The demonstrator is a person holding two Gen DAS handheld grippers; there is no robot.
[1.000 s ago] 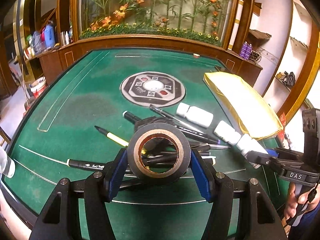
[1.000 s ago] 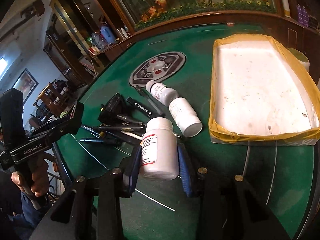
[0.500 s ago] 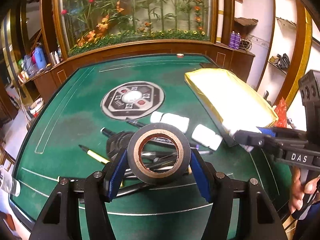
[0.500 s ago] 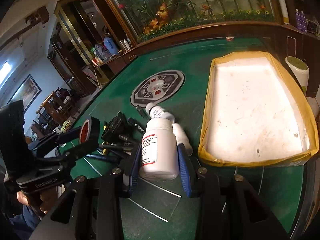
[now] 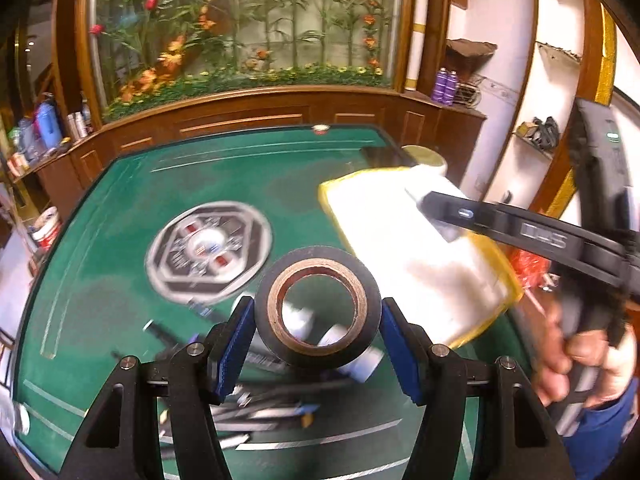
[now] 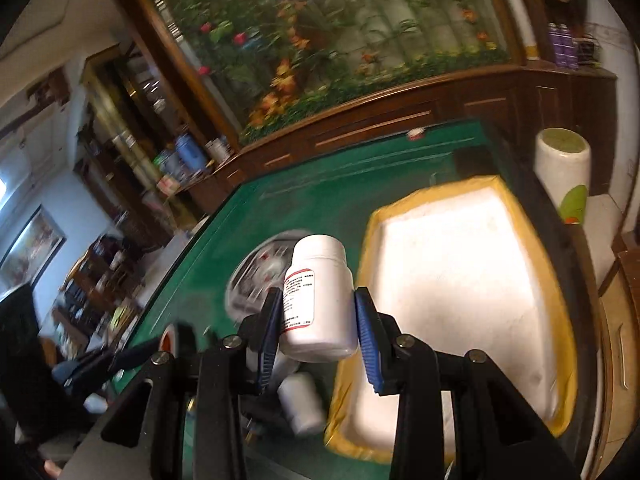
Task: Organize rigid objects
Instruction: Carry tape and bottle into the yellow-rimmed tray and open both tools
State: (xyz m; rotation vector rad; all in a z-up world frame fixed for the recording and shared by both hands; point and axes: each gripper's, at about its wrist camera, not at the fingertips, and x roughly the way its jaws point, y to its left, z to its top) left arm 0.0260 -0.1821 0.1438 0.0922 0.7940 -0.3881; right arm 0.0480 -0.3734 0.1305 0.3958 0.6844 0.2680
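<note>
Your green surface [image 5: 120, 208] carries the most: a round grey emblem [image 5: 208, 254] in its middle and, on its right side, a white tray [image 6: 460, 288] with a yellow rim. The tray's floor is bare wherever it shows.

Your left tongs [image 5: 318, 340] are about half open and clamped on a roll of black tape [image 5: 318, 307]; the blue pads press its outer sides and the roll's hole faces the camera, held above the surface. Your right tongs [image 6: 318, 330] are narrower, gripping a white bottle [image 6: 316, 300] upright by its body, label turned to the left, just beside the tray's near-left rim and above the surface.

Only the left view shows your right hand [image 5: 584, 356] around the handle, with the right tongs reaching over the tray, and a blurred heap of pens [image 5: 256, 416] below the tape. Only the right view shows another white bottle [image 6: 302, 404] lying under the held one, and a white tub with a green top [image 6: 562, 176] standing beyond the tray, off the surface's edge.
</note>
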